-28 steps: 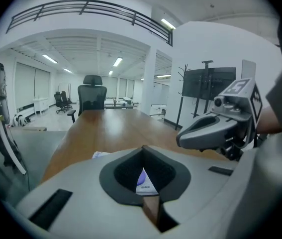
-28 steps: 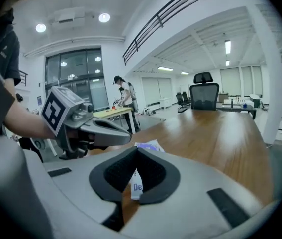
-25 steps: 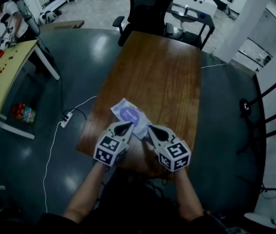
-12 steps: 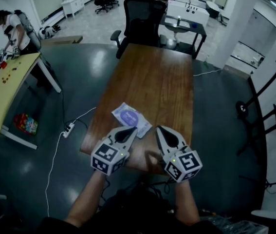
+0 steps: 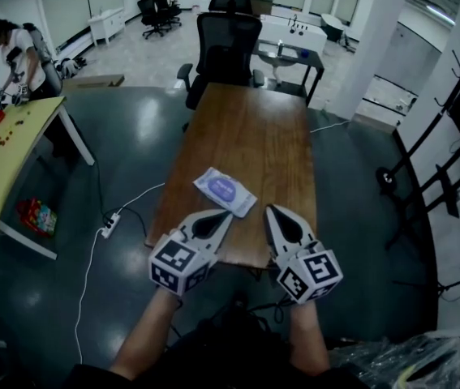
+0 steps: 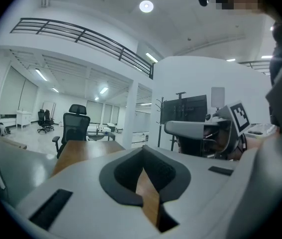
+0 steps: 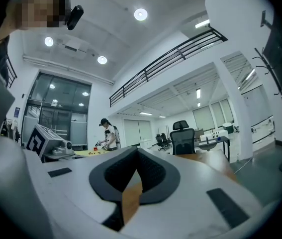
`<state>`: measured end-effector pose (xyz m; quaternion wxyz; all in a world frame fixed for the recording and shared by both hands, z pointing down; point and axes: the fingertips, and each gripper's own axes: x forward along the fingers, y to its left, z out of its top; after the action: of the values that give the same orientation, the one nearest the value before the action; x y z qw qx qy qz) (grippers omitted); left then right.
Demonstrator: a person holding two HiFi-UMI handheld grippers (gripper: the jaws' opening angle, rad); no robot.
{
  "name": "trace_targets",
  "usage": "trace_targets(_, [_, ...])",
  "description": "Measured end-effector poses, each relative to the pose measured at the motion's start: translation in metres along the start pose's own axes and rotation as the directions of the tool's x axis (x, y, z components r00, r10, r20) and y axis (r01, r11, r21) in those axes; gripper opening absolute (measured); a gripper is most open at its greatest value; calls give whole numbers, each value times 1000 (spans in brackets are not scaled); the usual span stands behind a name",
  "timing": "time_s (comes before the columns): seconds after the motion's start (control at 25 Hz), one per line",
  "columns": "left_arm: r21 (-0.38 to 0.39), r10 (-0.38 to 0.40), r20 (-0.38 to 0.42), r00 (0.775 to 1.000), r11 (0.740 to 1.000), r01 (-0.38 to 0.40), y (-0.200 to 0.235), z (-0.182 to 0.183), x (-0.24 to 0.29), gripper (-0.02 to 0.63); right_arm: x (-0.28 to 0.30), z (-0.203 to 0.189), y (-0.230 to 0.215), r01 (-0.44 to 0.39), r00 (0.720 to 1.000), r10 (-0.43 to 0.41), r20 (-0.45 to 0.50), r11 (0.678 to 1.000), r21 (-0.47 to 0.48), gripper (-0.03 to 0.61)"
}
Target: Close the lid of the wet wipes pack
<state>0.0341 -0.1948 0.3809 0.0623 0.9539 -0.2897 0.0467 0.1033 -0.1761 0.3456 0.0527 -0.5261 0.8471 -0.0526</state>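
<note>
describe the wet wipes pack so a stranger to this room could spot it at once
Find the long wooden table on the dark floor, black office chair at its far end. Near its close end lies the wet wipes pack: flat, white, with a purple oval label, the only thing on the tabletop.

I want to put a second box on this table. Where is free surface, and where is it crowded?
The wooden table is bare from the wet wipes pack to the far end by the office chair, and right of the pack. Only the near end is crowded: the pack lies there, with the left gripper and right gripper near it.
</note>
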Motion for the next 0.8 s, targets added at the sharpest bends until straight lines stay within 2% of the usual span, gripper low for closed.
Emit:
trace_targets(0.36, [23,-56,45,997,998,55,-34,17,-46,3,-33,19,52,9,999,-8,49,1000,-24,9])
trace_targets(0.8, [41,-88,54,995,995,86,-51,19,-62,3,-43,23,71,14,998,-12,54,999,-49,9])
